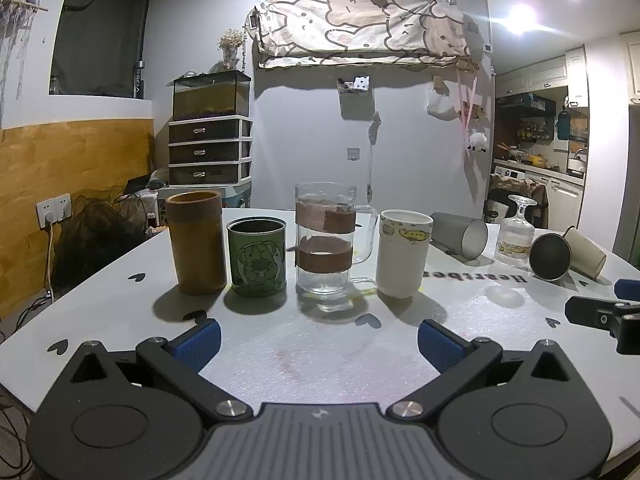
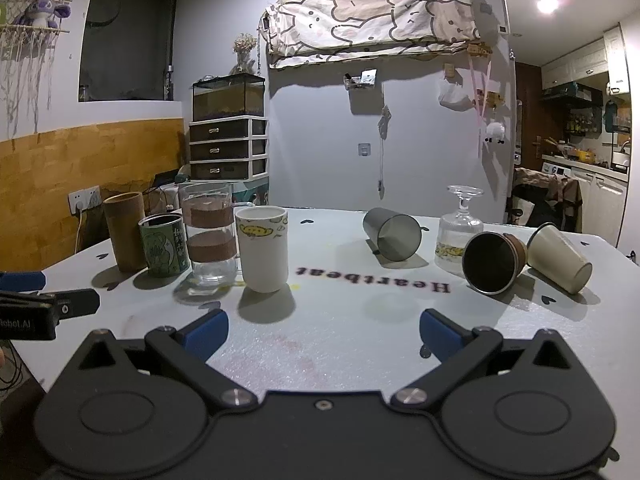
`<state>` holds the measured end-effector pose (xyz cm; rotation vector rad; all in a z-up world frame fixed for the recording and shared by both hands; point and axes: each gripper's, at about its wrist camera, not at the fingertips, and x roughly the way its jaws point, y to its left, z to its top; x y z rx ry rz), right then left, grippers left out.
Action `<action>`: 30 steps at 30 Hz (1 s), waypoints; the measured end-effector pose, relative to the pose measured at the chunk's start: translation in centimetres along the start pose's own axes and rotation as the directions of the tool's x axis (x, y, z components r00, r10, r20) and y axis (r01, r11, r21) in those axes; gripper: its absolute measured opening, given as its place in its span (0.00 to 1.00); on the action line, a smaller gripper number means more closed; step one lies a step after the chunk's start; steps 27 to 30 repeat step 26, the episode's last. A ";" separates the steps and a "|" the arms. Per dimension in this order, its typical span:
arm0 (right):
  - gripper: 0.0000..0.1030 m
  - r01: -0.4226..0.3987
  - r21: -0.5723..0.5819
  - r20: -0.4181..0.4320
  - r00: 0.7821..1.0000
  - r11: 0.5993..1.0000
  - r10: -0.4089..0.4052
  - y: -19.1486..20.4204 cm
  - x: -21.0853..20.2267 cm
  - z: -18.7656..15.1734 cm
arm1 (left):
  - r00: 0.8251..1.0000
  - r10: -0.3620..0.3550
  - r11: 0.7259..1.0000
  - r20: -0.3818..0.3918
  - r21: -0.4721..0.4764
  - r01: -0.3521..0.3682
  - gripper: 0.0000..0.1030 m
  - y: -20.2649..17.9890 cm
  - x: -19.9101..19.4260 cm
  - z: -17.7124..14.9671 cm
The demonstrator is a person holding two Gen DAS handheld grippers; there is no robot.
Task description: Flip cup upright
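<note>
Several cups stand on a white table (image 1: 320, 352). Upright at the left: a brown bamboo cup (image 1: 196, 242), a green tin cup (image 1: 258, 256), a glass mug (image 1: 326, 238) and a white cup (image 1: 402, 252). On their sides at the right: a grey cup (image 2: 394, 238), a dark metal cup (image 2: 492, 262) and a cream cup (image 2: 560, 258). A stemmed glass (image 2: 460, 232) stands upside down. My left gripper (image 1: 320, 344) is open and empty, in front of the glass mug. My right gripper (image 2: 324, 340) is open and empty, short of the fallen cups.
The table (image 2: 320, 344) bears "Heartbeat" lettering (image 2: 374, 280). A drawer unit (image 1: 210, 150) with a tank on top stands behind the table at left. The right gripper's finger (image 1: 600, 316) shows at the left wrist view's right edge.
</note>
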<state>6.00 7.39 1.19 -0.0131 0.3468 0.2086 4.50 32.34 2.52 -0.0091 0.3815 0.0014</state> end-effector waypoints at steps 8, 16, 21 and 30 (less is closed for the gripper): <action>1.00 0.001 0.000 -0.001 1.000 1.000 -0.001 0.0 0.0 0.0 | 1.000 -0.002 1.000 0.000 -0.001 0.002 1.00 0.1 0.0 0.1; 1.00 0.000 0.000 0.000 1.000 1.000 0.000 0.0 0.0 0.0 | 1.000 -0.001 1.000 -0.001 -0.001 0.001 1.00 0.0 0.0 0.1; 1.00 0.000 0.000 -0.001 1.000 1.000 0.000 0.0 0.0 0.0 | 1.000 -0.001 1.000 -0.001 -0.001 0.001 1.00 0.0 0.1 0.1; 1.00 0.000 0.001 -0.001 1.000 1.000 0.000 0.1 0.0 0.0 | 1.000 0.002 1.000 -0.002 0.004 -0.002 1.00 0.1 0.0 0.0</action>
